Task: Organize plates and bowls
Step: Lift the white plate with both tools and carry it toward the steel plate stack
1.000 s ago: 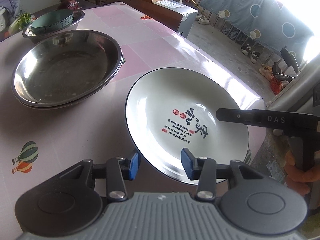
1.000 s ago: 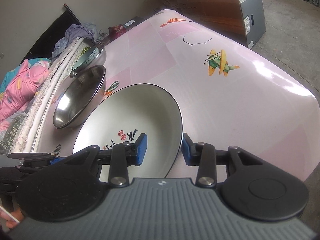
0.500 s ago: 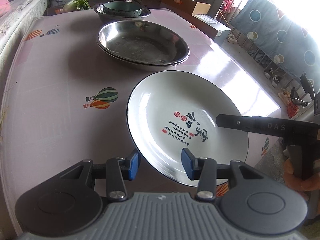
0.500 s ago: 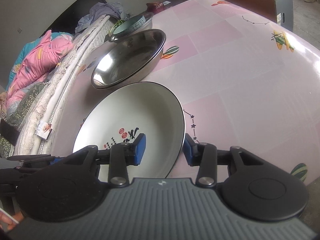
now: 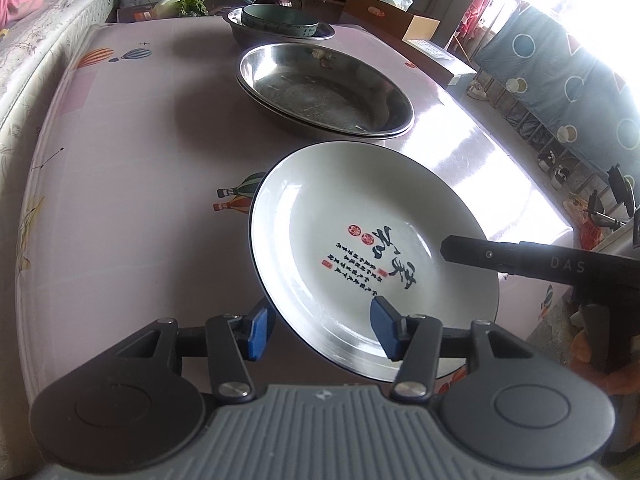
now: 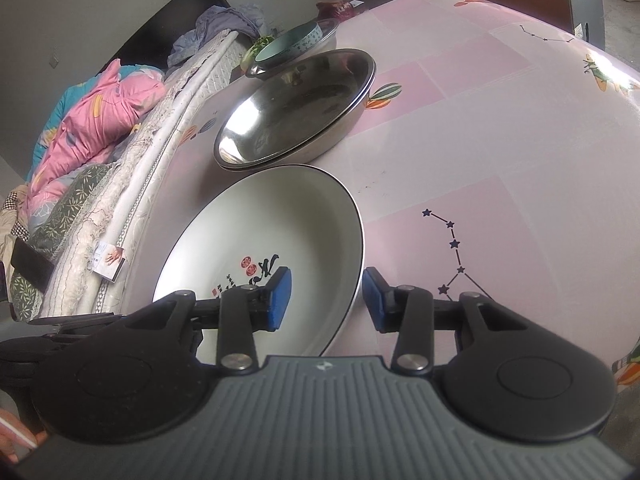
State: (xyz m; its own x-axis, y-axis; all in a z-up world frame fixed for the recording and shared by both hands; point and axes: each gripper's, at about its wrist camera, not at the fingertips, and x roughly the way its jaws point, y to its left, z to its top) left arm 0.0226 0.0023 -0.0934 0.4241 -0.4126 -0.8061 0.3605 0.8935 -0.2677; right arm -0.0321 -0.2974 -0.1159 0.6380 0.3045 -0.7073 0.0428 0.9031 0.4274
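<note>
The white plate (image 5: 360,216) with black rim and calligraphy hangs tilted above the near part of the pink table (image 5: 132,152), carried between my two claws. On the left, my left claw (image 5: 318,326) straddles the plate's near rim: one blue pad (image 5: 258,330) sits outside and below the rim, the other pad (image 5: 385,334) lies over the white inner face. There is a gap at both pads, so I cannot tell whether they truly pinch the rim. Beyond the plate, toward the far side, two nested steel basins (image 5: 324,88) rest on the table, and farther still a teal bowl (image 5: 280,20) sits inside another steel dish (image 5: 328,32). Over on the right, my right claw (image 6: 326,298) brackets the plate's (image 6: 272,220) opposite edge in the same way, one pad (image 6: 280,296) over the inside and the other pad (image 6: 374,296) just outside the rim, jaws parted wider than the rim; grip not certain either. From this wrist view the steel basins (image 6: 296,108) lie just beyond the plate, close to its far edge. A bed with a pink quilt (image 6: 88,120) runs along the table's left side.
</note>
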